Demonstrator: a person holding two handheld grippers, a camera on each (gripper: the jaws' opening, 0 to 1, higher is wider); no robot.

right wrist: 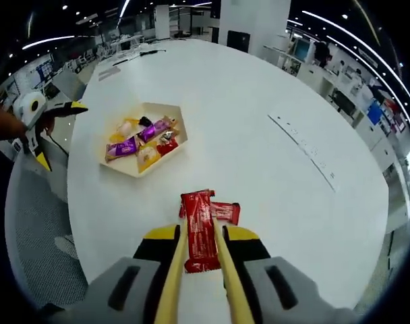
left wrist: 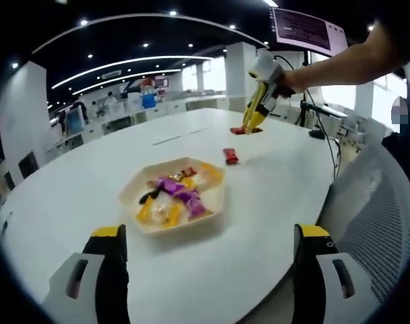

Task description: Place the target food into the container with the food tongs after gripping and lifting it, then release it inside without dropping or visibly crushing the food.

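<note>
— The right gripper (right wrist: 199, 260), what's it doing?

— It carries yellow tongs (right wrist: 226, 283), and the two blades are drawn in on a red snack packet (right wrist: 199, 229). The packet stands lengthwise between the blades, low over the white table (right wrist: 272, 189). A second red packet (right wrist: 225, 212) lies just behind it, touching or nearly so — I cannot tell which.

— And the left gripper (left wrist: 208, 260)?

— Spread wide, nothing between its yellow-tipped jaws, held above the near edge of the table.

— Where's the container?

— Just past those jaws in the left gripper view: a pale six-sided tray (left wrist: 174, 196) resting on the table. It already holds a heap of wrapped sweets (left wrist: 172, 192) — purple, yellow, orange, a bit of red and black.

— Anything beyond the tray?

— One small red packet (left wrist: 230, 156) lies alone on the table, a little way behind the tray. Farther still, the right gripper comes in from the right of that view, a person's bare forearm (left wrist: 340, 64) behind it, its tongs pointing down at the red packets near the far side. So the held packet is well apart from the tray.

— And past the table?

— A grey mesh chair (left wrist: 377, 216) at the right, a screen (left wrist: 306, 30) up high, and an open office with desks under strip lights.
</note>
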